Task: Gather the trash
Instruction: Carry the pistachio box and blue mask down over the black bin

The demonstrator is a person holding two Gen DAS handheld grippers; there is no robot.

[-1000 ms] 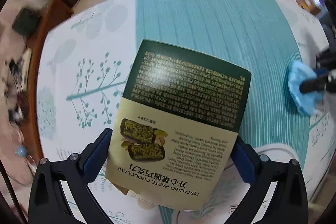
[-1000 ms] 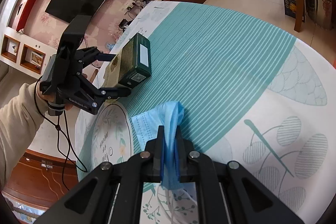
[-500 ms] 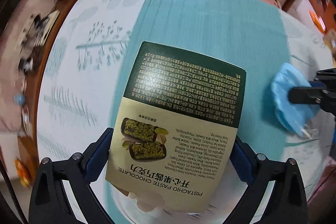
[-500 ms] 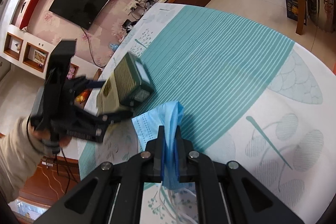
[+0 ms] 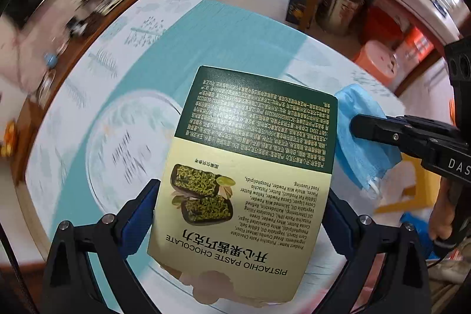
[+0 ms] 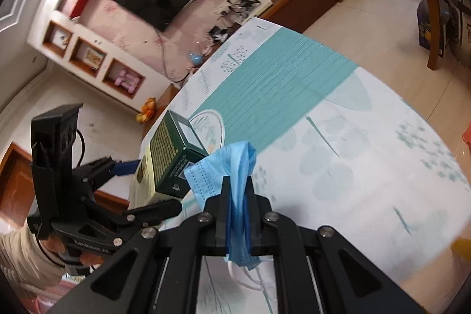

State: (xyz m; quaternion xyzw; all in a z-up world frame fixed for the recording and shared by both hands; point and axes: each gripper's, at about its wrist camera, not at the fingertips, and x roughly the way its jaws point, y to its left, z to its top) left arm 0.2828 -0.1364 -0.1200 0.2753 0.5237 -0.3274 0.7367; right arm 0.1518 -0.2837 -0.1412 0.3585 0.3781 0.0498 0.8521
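Both pieces of trash are off the desk and in hand. The left gripper (image 5: 240, 214) has its blue-padded fingers (image 5: 141, 211) spread wide and pressed against the two long side edges of a flat green-and-cream cardboard chocolate box (image 5: 250, 167). The box's long axis runs straight forward from the fingers, with its dark green end farthest out and its torn cream end nearest the palm. The right gripper (image 6: 238, 193) has its black fingers (image 6: 224, 196) drawn almost together on a crumpled light-blue disposable face mask (image 6: 232, 164). The pinched fold stands up above the fingertips, and the white ear loops (image 6: 247, 278) hang below.

In the right wrist view the box (image 6: 169, 158) is carried just left of the mask, with one corner very near or touching the mask's edge; I cannot tell which. In the left wrist view the mask (image 5: 362, 137) shows just right of the box's far end. Both items hang above the near left part of the round desk with its teal-and-white leaf-print cloth (image 6: 353, 137).

No bin or bag can be identified in either view, so the drop point cannot be stated. In my judgement the pick-up stage is finished and what remains is carriage to a receptacle. The two loads sit side by side, so neither hand is clearly nearer. The main risk is the box's projecting end catching the mask.
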